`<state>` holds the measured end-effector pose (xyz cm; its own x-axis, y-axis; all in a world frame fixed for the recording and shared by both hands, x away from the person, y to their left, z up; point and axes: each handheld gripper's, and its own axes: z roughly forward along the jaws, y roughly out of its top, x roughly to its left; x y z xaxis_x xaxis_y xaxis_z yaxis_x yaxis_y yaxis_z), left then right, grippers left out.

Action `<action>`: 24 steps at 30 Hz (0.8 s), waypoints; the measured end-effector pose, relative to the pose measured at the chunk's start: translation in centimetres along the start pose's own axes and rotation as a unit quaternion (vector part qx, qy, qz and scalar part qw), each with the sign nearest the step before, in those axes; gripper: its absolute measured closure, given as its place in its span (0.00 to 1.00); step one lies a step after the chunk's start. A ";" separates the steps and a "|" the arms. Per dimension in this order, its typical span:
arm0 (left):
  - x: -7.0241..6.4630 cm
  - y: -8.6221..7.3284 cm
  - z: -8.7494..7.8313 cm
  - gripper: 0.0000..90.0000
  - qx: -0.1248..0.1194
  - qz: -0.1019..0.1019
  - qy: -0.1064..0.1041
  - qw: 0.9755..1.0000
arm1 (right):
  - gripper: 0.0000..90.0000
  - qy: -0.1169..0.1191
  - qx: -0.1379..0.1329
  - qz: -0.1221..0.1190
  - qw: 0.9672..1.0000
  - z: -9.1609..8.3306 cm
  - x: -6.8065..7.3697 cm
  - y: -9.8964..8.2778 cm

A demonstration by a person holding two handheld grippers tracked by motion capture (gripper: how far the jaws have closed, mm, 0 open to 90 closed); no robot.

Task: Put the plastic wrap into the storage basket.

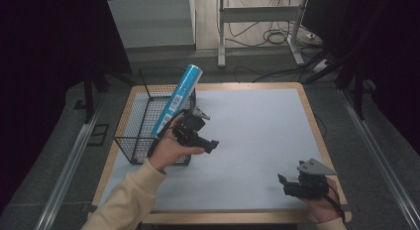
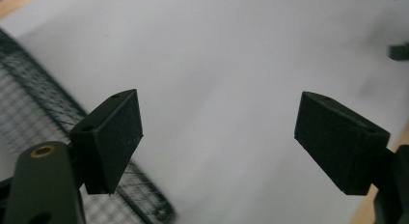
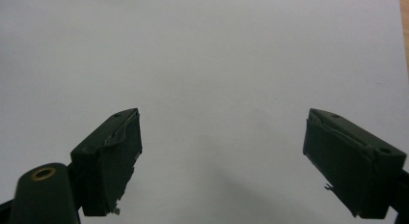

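While 2 grippers gape empty — left gripper (image 1: 210, 144), right gripper (image 1: 283, 183) — 1 blue tube (image 1: 177, 99) leans in 1 wire basket (image 1: 130, 122).

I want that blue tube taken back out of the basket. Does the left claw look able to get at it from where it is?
Probably yes. The tube leans out over the wire basket rim, its upper part exposed, and the left claw hangs open and empty just beside it with nothing between them.

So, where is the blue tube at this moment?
In the high view, the blue tube stands tilted in the wire basket at the table's left, just behind the left gripper.
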<state>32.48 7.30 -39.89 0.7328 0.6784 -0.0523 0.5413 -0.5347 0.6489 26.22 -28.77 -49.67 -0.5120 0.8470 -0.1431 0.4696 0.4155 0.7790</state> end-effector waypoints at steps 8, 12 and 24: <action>-2.1 -3.4 1.7 0.18 0.006 0.011 -0.023 1.000 | 0.15 0.000 0.000 -0.002 1.000 0.1 0.0 0.0; -2.5 -4.5 2.1 0.19 0.002 0.002 -0.037 0.999 | 0.15 0.000 0.002 -0.003 1.000 0.1 0.1 -0.1; -2.9 -5.7 2.7 0.19 0.008 -0.006 -0.060 0.998 | 0.15 0.000 0.002 -0.008 1.000 0.1 0.3 0.0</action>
<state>28.35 7.00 -45.46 0.7696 0.6204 -0.1513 0.5567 -0.5357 0.6350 26.13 -28.49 -49.75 -0.5200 0.8400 -0.1551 0.4637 0.4301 0.7746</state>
